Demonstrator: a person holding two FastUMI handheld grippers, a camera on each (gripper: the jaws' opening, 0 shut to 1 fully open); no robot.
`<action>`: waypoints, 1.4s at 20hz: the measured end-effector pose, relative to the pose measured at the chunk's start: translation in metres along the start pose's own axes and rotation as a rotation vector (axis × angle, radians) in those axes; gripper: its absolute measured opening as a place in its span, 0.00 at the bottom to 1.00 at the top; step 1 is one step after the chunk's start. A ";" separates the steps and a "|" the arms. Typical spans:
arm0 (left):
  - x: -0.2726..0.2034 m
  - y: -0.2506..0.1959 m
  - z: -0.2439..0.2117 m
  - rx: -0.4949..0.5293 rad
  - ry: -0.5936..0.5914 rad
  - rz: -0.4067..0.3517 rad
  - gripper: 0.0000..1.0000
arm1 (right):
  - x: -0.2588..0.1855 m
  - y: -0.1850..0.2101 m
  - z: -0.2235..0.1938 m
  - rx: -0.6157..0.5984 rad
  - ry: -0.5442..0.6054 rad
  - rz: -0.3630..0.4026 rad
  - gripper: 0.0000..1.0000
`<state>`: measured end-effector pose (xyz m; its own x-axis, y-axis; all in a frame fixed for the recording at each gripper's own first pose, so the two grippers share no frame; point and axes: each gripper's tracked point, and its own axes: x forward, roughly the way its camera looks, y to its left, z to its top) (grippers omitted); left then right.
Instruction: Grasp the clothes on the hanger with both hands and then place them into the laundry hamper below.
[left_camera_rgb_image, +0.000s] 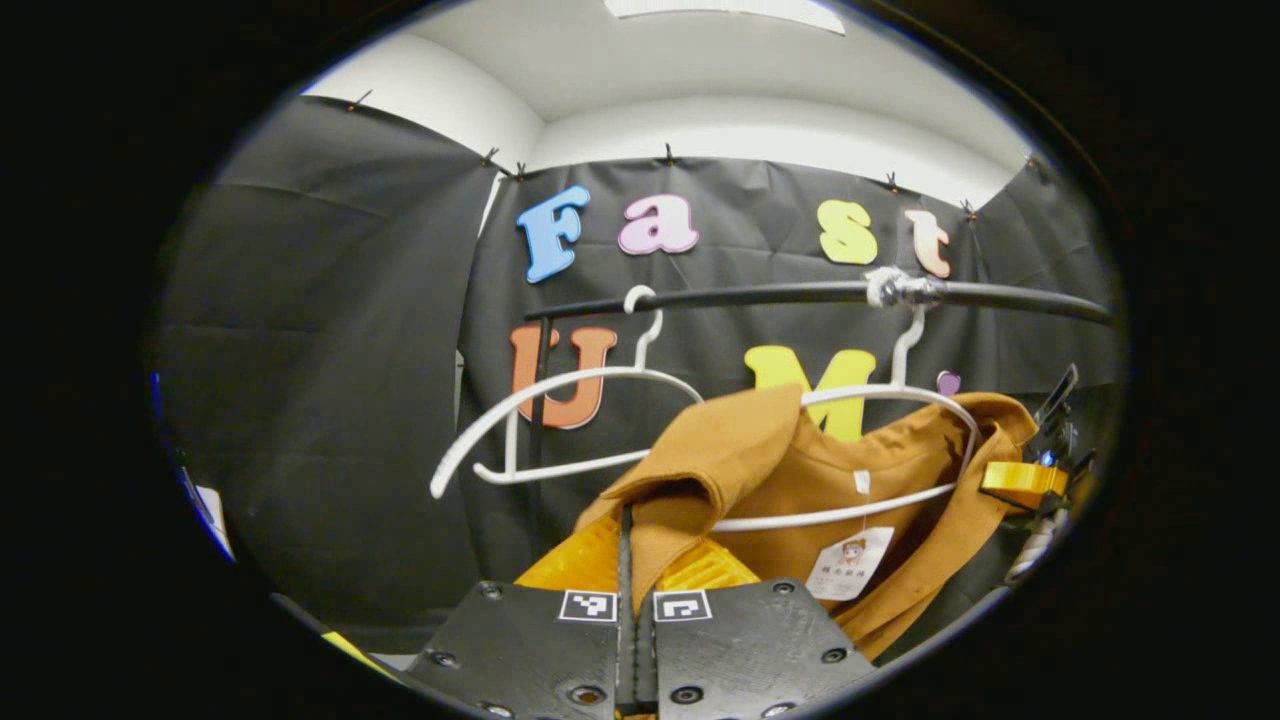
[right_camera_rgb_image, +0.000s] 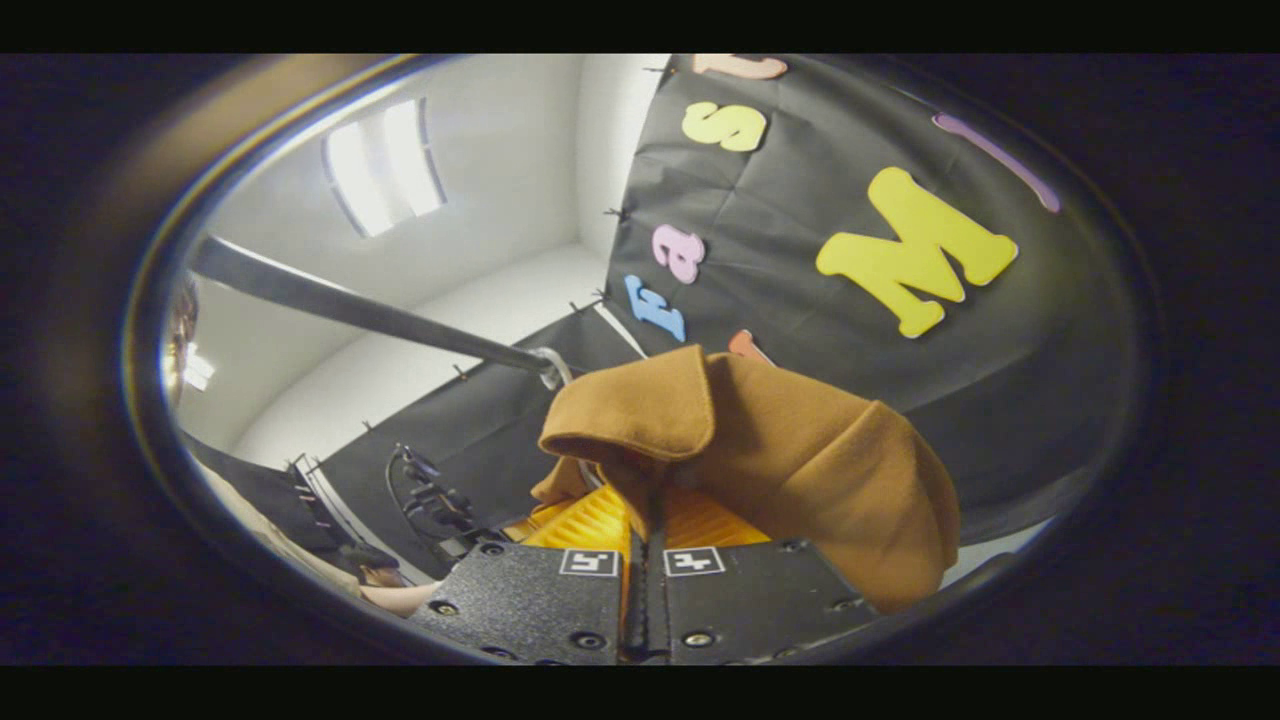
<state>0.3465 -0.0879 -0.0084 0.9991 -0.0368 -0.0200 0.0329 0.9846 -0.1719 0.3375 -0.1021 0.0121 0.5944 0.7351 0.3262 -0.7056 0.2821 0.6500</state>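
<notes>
Overhead, black rail (left_camera_rgb_image: 780, 293) carries hangers; brown coat (left_camera_rgb_image: 790, 470) draped.

Above and beyond your jaws runs a black rail (left_camera_rgb_image: 780, 293). An empty white hanger (left_camera_rgb_image: 560, 420) hooks over it, up and left. A ceiling light (right_camera_rgb_image: 385, 165) glows overhead.

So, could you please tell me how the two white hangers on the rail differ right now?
The left hanger is bare, while the right hanger carries the brown garment. The left hanger hangs from a plain stretch of the black rail; the right hanger's hook sits at a taped, whitish spot. The left hanger's whole outline shows, whereas the right hanger is partly covered by cloth. Both are white and hook over the same rail.
</notes>
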 end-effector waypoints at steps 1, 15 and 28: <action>0.001 0.007 0.003 0.003 -0.006 0.011 0.04 | -0.003 0.000 0.007 0.008 -0.024 0.000 0.04; 0.017 0.046 -0.021 -0.086 0.059 -0.003 0.04 | -0.049 -0.040 0.040 0.041 -0.189 -0.185 0.03; 0.022 0.040 -0.064 -0.135 0.142 -0.035 0.05 | -0.070 -0.091 0.052 0.071 -0.259 -0.351 0.02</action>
<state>0.3678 -0.0599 -0.0786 0.9834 -0.1035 -0.1492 0.0537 0.9507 -0.3054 0.3800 -0.2116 -0.0345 0.8766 0.4212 0.2326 -0.4210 0.4376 0.7945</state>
